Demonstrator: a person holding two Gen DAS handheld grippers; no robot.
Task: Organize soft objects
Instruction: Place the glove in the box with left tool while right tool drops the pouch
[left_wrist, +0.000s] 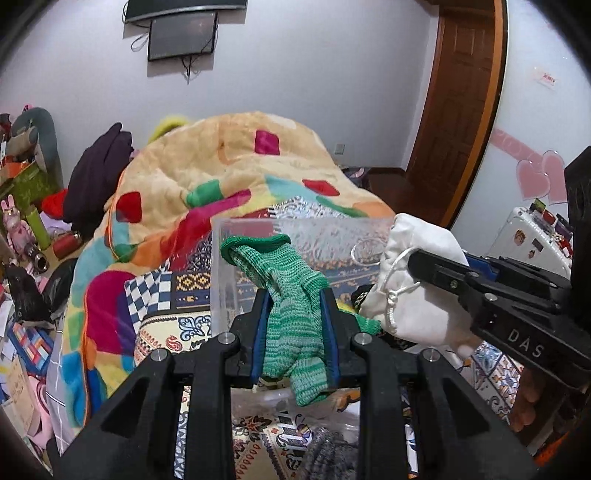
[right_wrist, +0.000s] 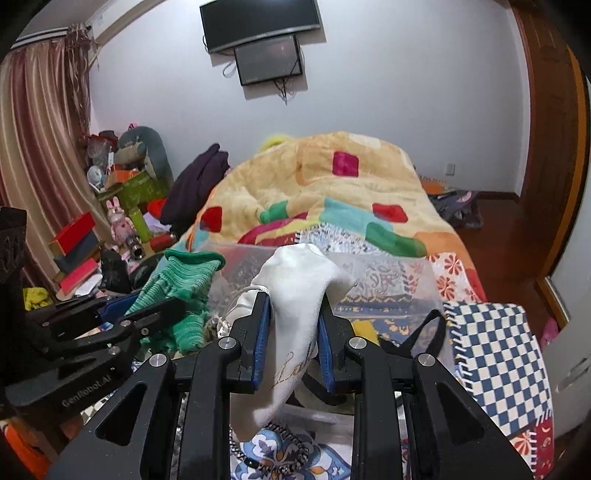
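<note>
We held a green knit glove (left_wrist: 295, 325) in the left gripper (left_wrist: 295, 332) and a white drawstring pouch (right_wrist: 295, 314) in the right gripper (right_wrist: 293, 339), both clamped above the clear plastic bin (left_wrist: 221, 266), neither yet dropped in.

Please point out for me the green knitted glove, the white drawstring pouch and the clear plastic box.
Green knitted glove (left_wrist: 291, 314), left wrist view, on its palm between the tongs.
White cloth drawstring pouch (right_wrist: 295, 295), right wrist view, on its upper body.
Clear plastic box (left_wrist: 332, 229), left wrist view, on its far wall.
</note>
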